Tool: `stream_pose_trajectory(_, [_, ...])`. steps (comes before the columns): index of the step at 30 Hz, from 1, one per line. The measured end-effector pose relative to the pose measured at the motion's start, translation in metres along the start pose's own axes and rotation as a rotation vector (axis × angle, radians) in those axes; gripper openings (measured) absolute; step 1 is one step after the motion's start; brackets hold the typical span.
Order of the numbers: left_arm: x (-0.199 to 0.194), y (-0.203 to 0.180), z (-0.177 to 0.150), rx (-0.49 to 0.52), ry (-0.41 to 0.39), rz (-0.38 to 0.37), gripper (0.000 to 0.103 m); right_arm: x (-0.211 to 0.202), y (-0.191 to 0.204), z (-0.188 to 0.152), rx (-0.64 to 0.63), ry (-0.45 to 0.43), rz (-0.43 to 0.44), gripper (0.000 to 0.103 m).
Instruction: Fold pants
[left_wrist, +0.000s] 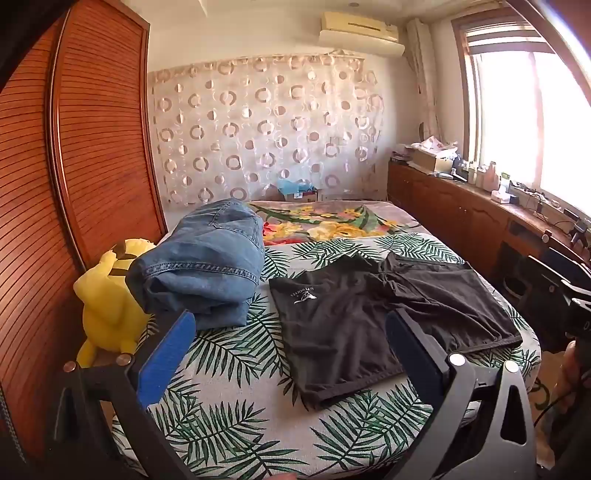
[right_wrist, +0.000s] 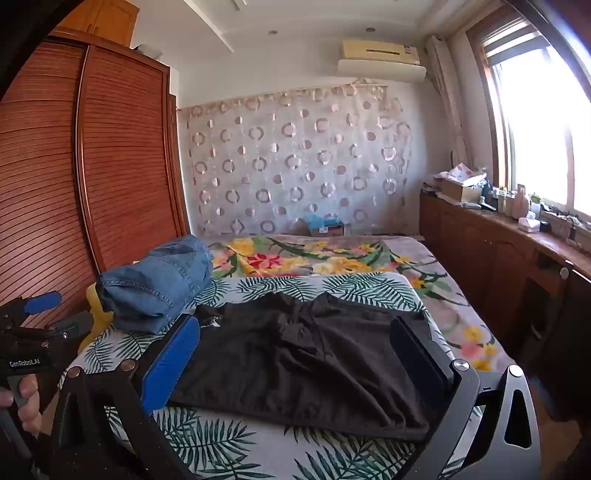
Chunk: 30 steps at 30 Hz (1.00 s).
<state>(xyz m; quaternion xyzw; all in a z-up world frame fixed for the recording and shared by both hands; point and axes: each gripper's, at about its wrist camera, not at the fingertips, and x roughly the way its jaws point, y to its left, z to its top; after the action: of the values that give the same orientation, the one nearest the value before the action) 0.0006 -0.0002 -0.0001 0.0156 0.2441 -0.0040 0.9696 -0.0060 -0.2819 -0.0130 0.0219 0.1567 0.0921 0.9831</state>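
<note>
- The black shorts lie flat on the bed, jeans at their ten o'clock.
- Both grippers, left and right, hover with jaws wide, holding nothing.
- Best to pinch both corners of one end and carry them across evenly.

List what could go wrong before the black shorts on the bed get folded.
1. The folded jeans lie close beside the black shorts; a sweeping fold may knock them.
2. The shorts are wrinkled at the crotch, so creases may get folded in.
3. Both grippers, left and right, have open jaws and hold nothing; a grab may also pinch the bed cover.
</note>
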Motion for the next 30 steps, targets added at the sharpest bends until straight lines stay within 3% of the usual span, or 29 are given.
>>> stream_pose_trajectory(30, [0.008,0.004,-0.009,-0.007,-0.01,-0.005,0.103,-0.005,0.002,0.001,-0.003,0.024,-0.014,0.103])
